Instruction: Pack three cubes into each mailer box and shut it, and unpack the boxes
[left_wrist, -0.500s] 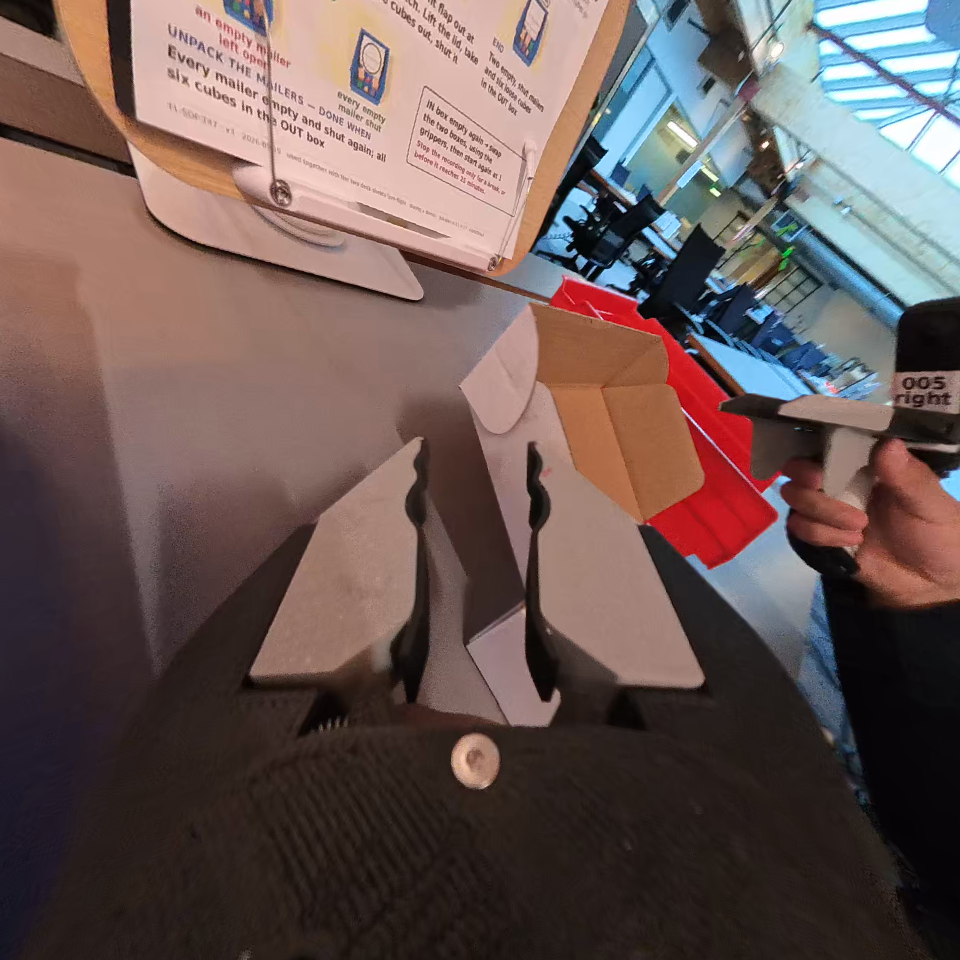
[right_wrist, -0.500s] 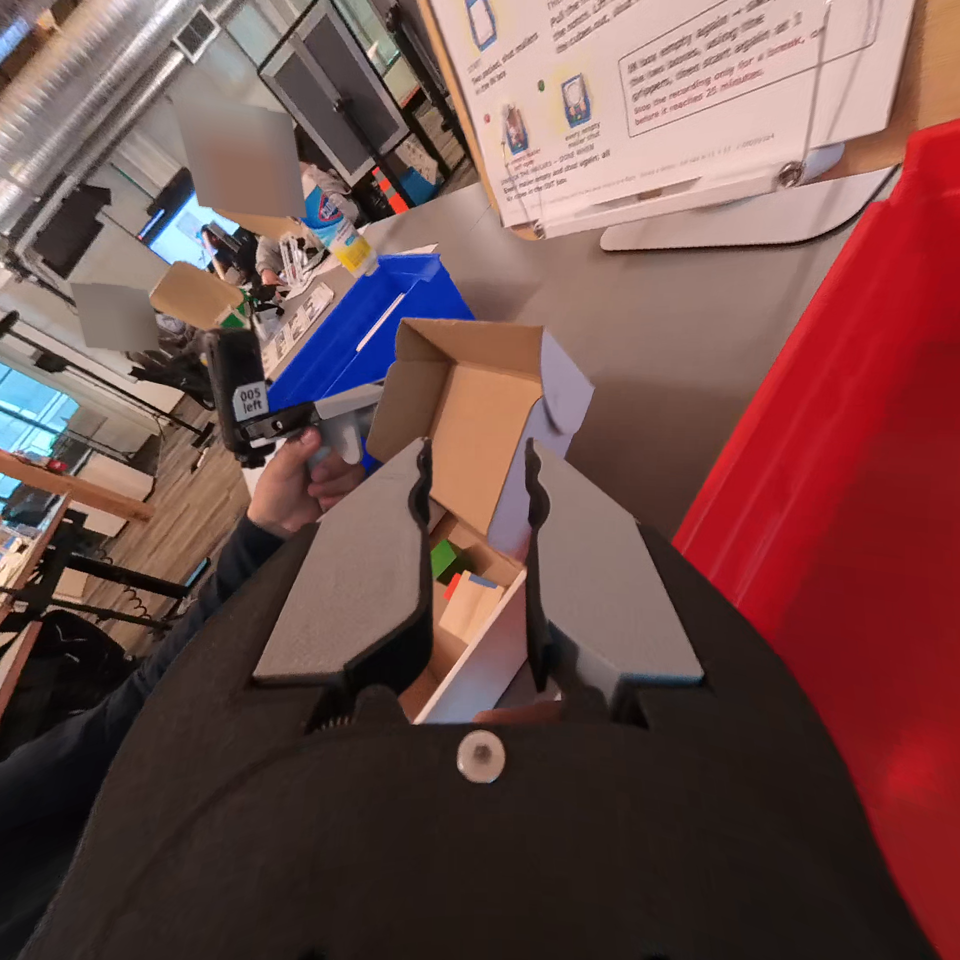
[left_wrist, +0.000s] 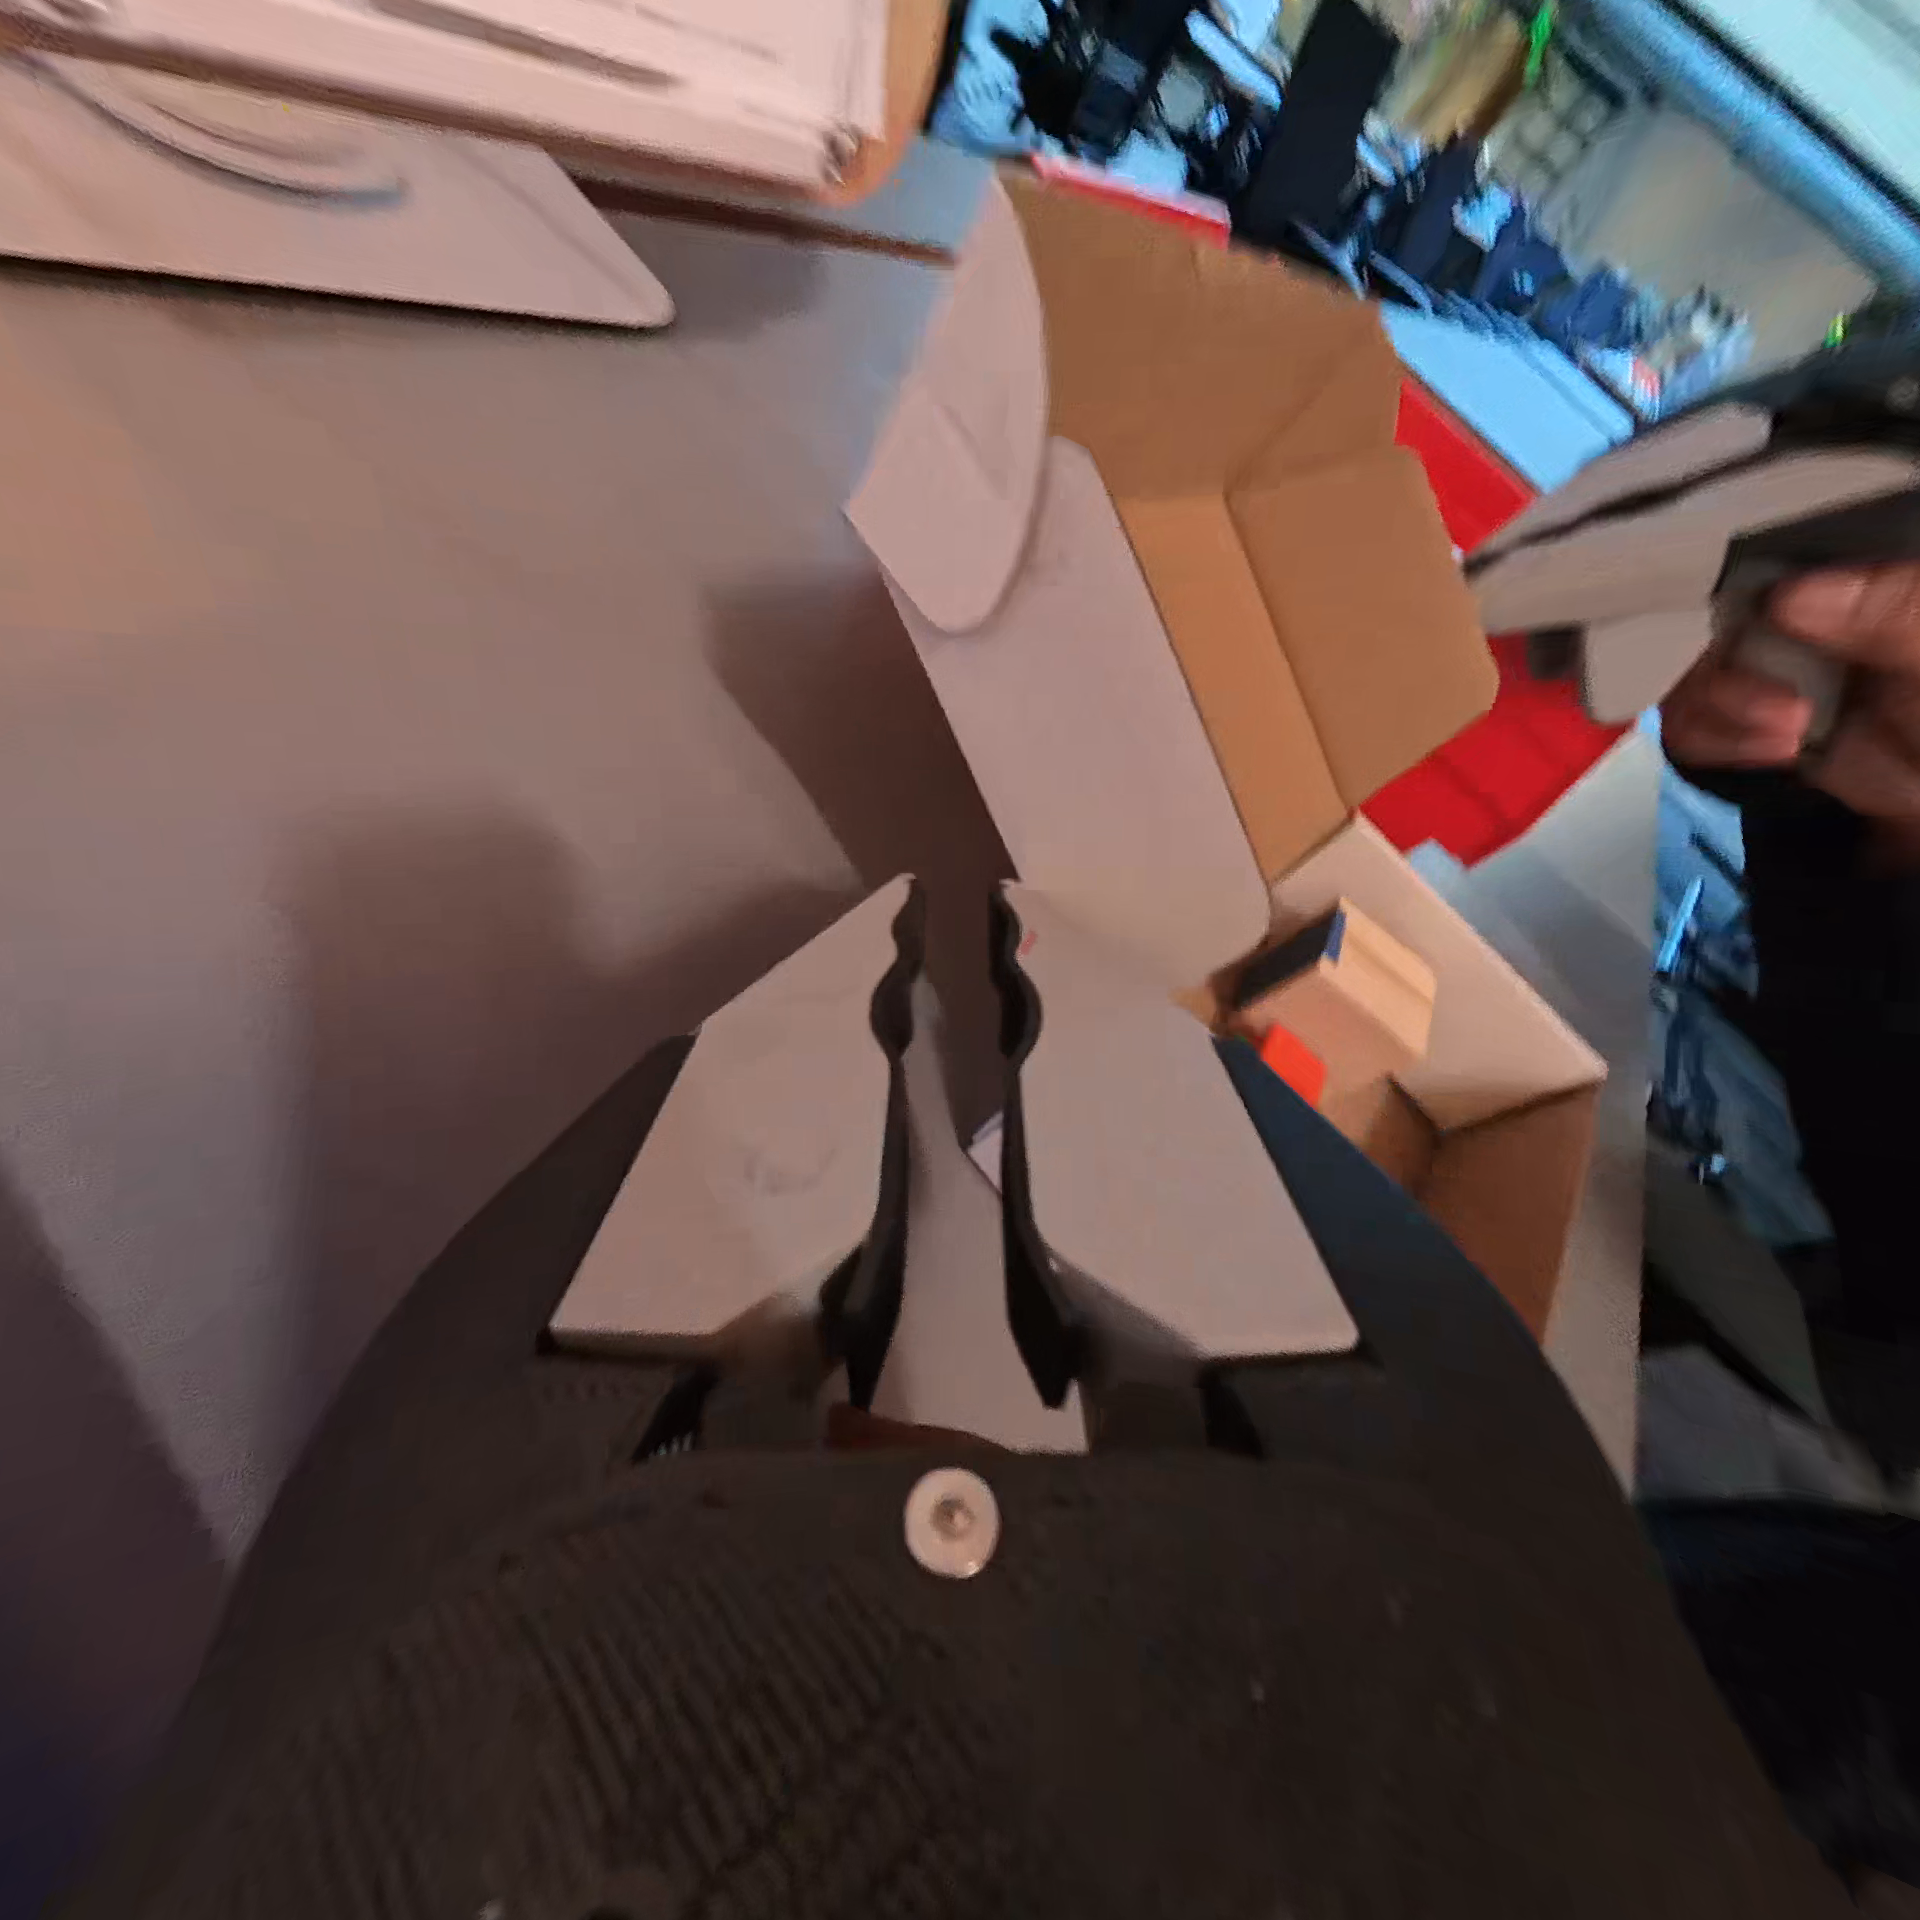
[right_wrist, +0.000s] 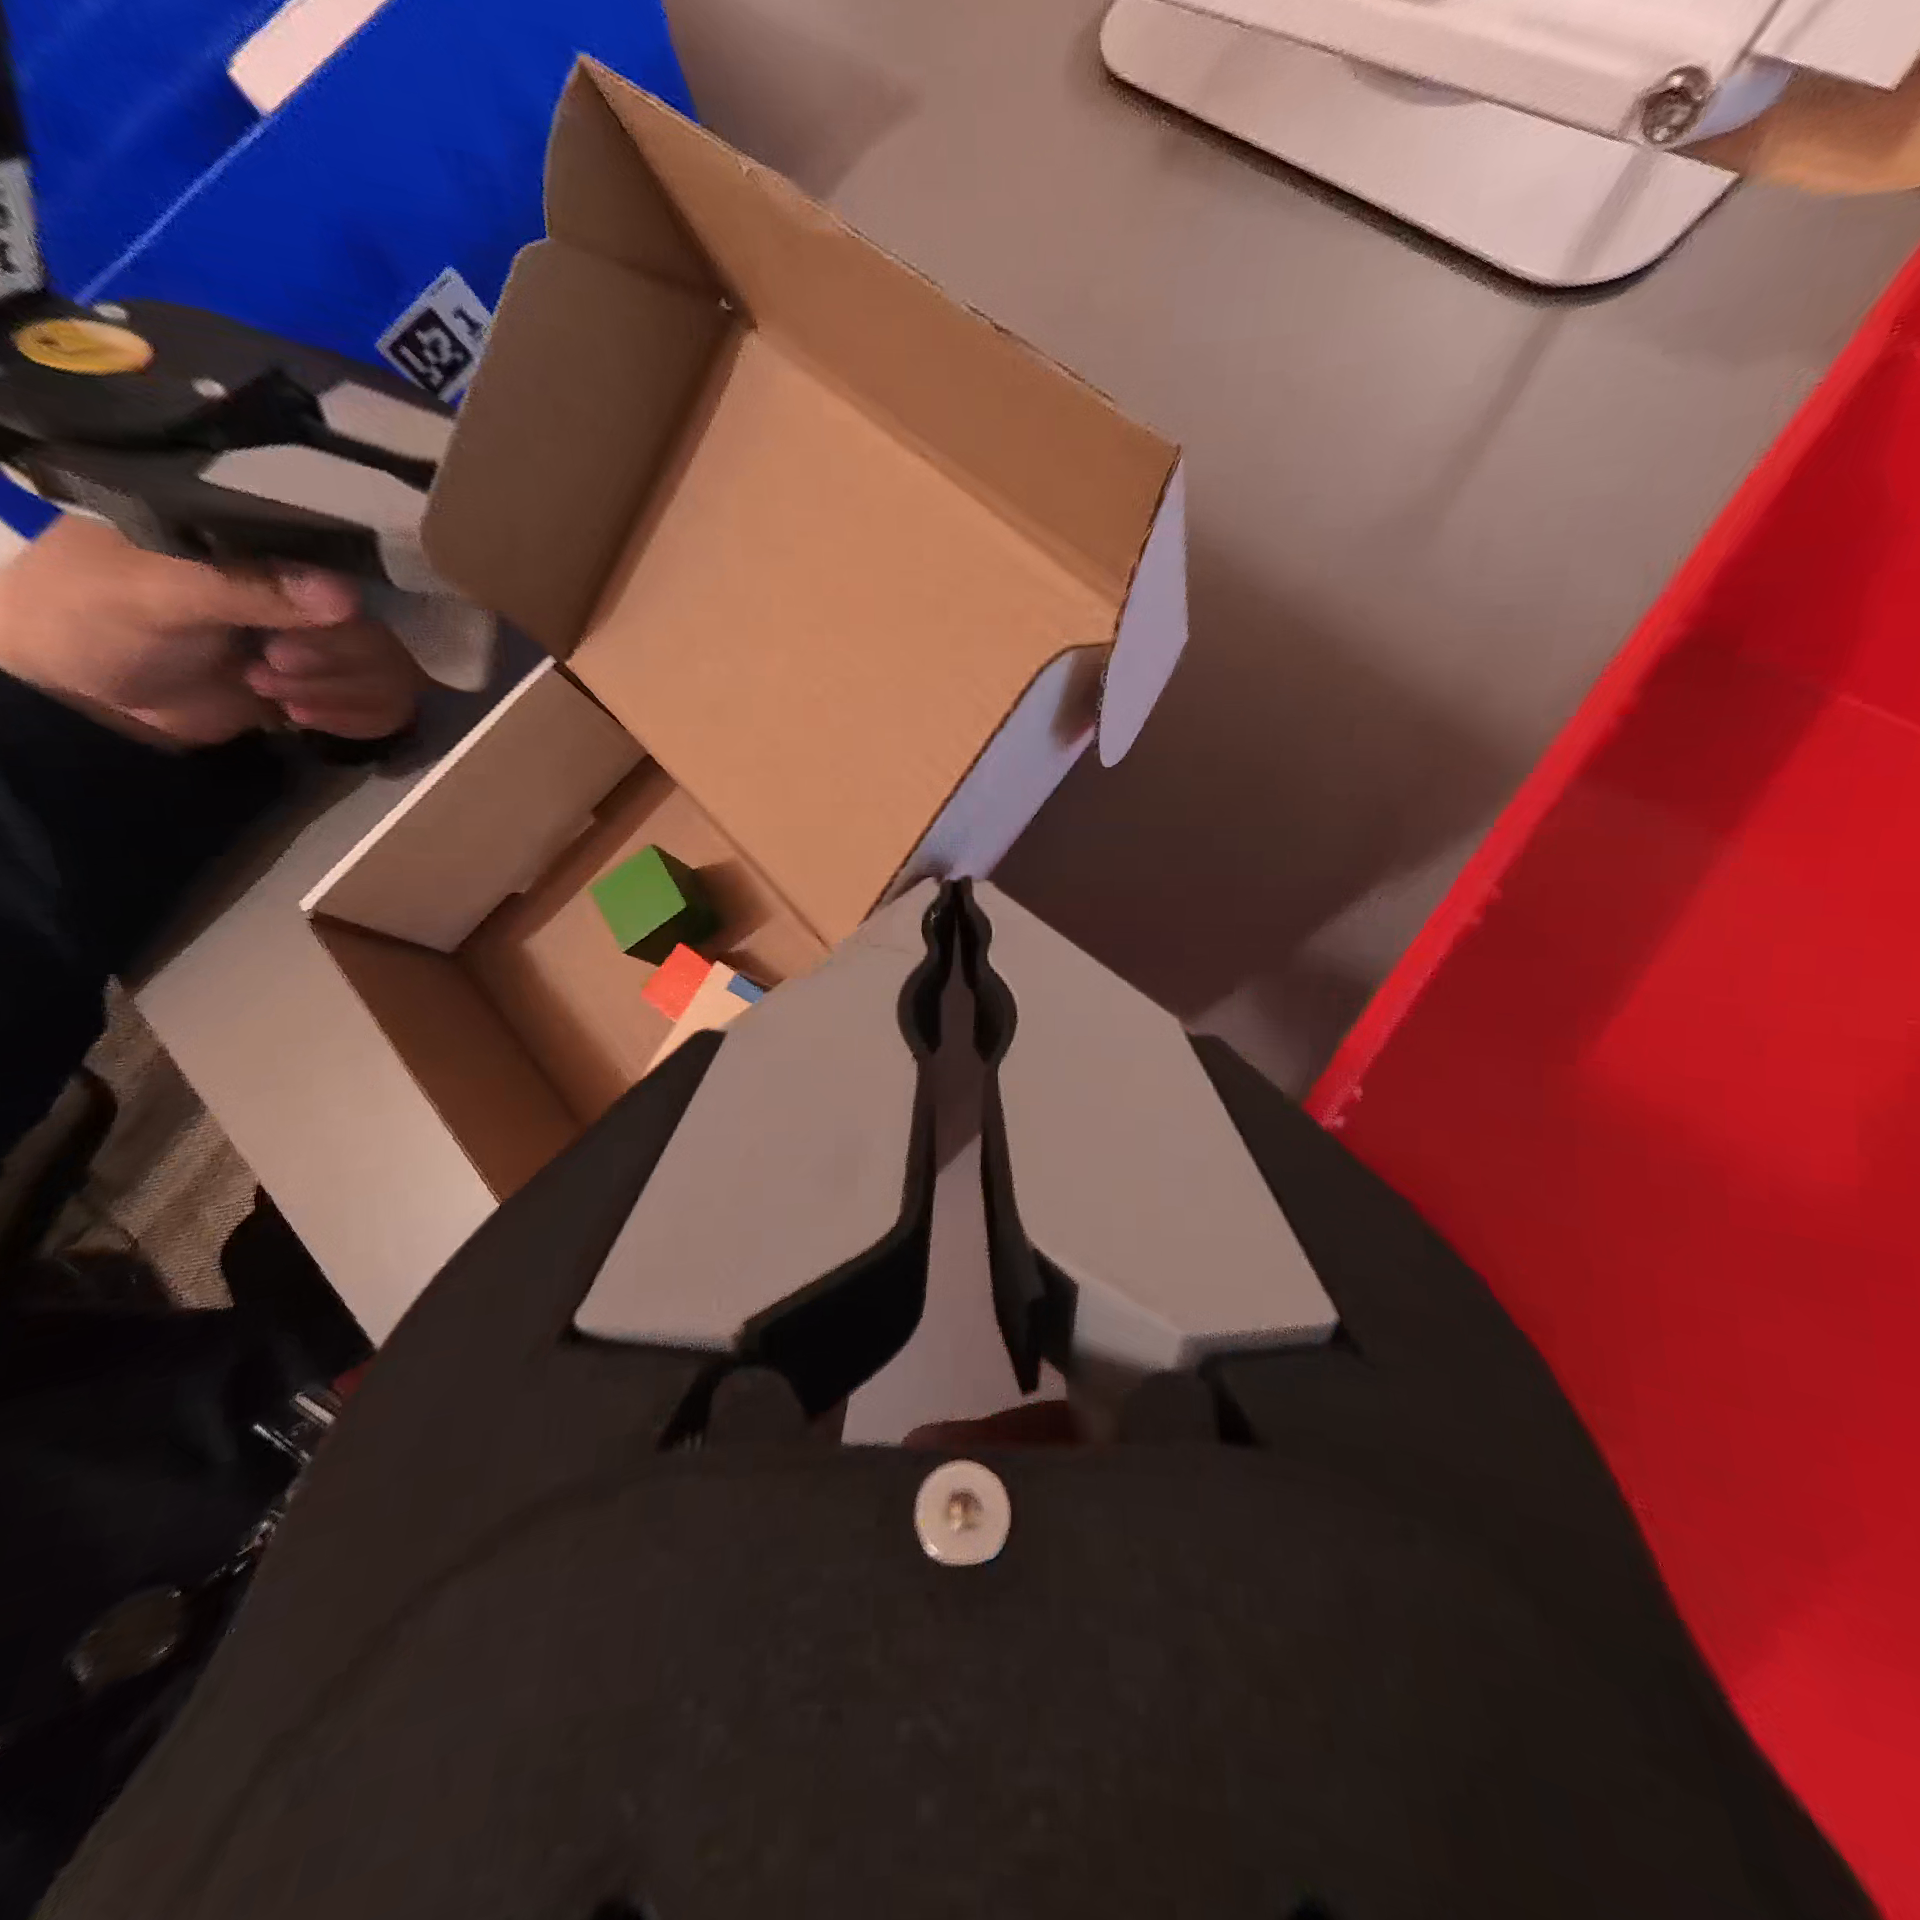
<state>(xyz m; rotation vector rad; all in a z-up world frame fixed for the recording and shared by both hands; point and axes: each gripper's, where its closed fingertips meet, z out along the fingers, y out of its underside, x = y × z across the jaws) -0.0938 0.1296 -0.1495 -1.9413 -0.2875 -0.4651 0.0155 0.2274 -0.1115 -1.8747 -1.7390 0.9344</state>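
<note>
Corrugated mailer box (right_wrist: 831, 582), lid corner pinched in right hand-held gripper (right_wrist: 954, 902); left hand-held gripper (left_wrist: 954, 904) slightly parted, empty.

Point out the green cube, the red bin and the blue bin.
green cube (right_wrist: 646, 894): right wrist view, its lit top face.
red bin (right_wrist: 1662, 935): right wrist view, its near wall.
blue bin (right_wrist: 343, 208): right wrist view, its side wall.

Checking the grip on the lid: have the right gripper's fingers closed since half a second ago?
Yes. The right gripper, gapped before, now has its tips together at the mailer box lid's corner, nearer the red bin.
</note>
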